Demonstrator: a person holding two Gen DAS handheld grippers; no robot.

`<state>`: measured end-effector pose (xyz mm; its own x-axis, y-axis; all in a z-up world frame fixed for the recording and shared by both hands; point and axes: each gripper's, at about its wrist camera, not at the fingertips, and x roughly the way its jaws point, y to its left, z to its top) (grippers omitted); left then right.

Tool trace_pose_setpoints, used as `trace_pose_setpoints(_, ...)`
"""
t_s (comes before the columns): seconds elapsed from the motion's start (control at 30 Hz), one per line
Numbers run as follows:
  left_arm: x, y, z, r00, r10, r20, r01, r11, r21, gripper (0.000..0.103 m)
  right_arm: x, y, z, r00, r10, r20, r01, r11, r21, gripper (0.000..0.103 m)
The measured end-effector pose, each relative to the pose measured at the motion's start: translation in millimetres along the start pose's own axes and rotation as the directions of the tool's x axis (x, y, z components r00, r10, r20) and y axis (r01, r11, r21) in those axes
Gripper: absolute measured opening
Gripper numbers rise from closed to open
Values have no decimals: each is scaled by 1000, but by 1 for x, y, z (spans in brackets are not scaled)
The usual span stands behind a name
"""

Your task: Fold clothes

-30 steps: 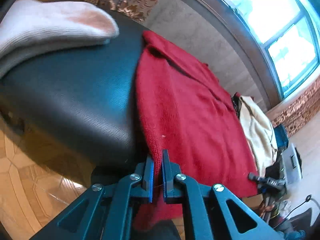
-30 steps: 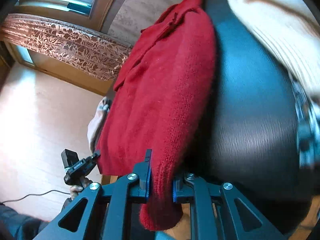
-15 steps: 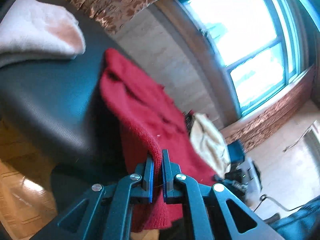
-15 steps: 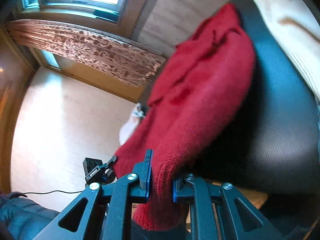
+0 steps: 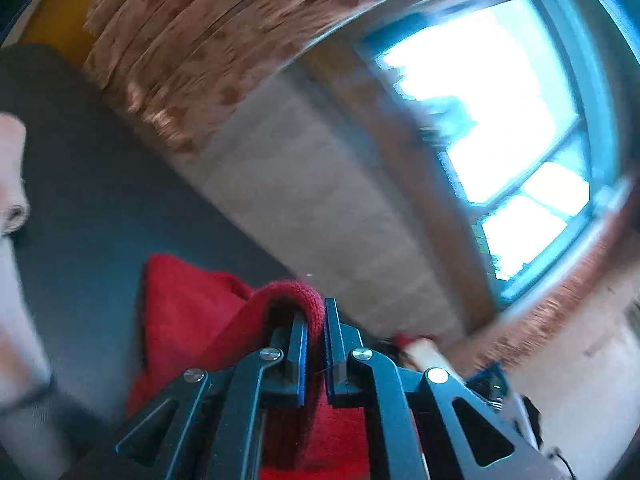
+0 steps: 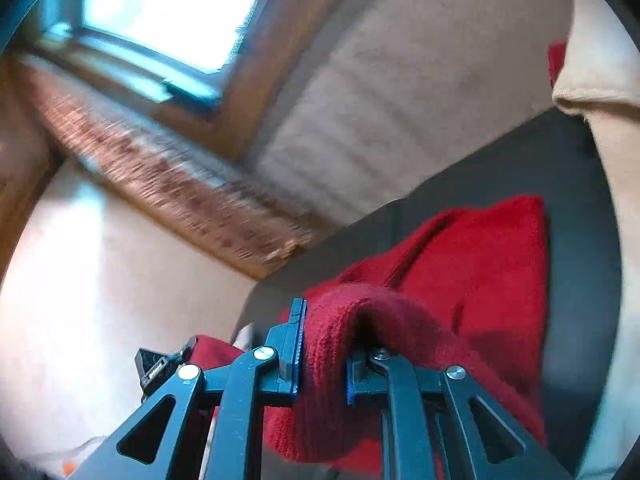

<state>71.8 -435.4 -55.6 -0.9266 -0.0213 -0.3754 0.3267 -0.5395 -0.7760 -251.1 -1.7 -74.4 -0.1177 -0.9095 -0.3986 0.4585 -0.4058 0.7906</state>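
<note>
My left fingers [image 5: 316, 330] pinched nearly closed on a thin fold of the red sweater [image 5: 188, 308]. Right fingers [image 6: 322, 350] opening a touch, thick roll of the same sweater's [image 6: 480, 264] hem between them, pads on it. Held edge lifted off the dark surface [image 5: 92, 200]; rest lies folded ahead. Cream garment [image 6: 600, 56] at the side. Window [image 5: 492, 112] beyond, blurred.

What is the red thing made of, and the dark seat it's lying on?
The red sweater looks like soft knitted wool or acrylic yarn: fine ribbed rows and a fuzzy matte edge show where it bunches. The dark seat looks like smooth black leather or a leather-like vinyl, judging by its even, faintly shiny surface; motion blur leaves the grain unclear.
</note>
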Motion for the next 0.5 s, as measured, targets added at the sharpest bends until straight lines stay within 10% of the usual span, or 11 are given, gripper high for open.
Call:
trace_pose_setpoints(0.13, 73, 65, -7, 975, 198, -101, -209, 972, -107, 5, 62, -59, 17, 987, -131, -89, 142, 981, 133, 19)
trace_pose_setpoints(0.5, 32, 83, -67, 960, 221, -172, -224, 975, -2, 5, 23, -56, -53, 990, -52, -131, 55, 998, 18, 12)
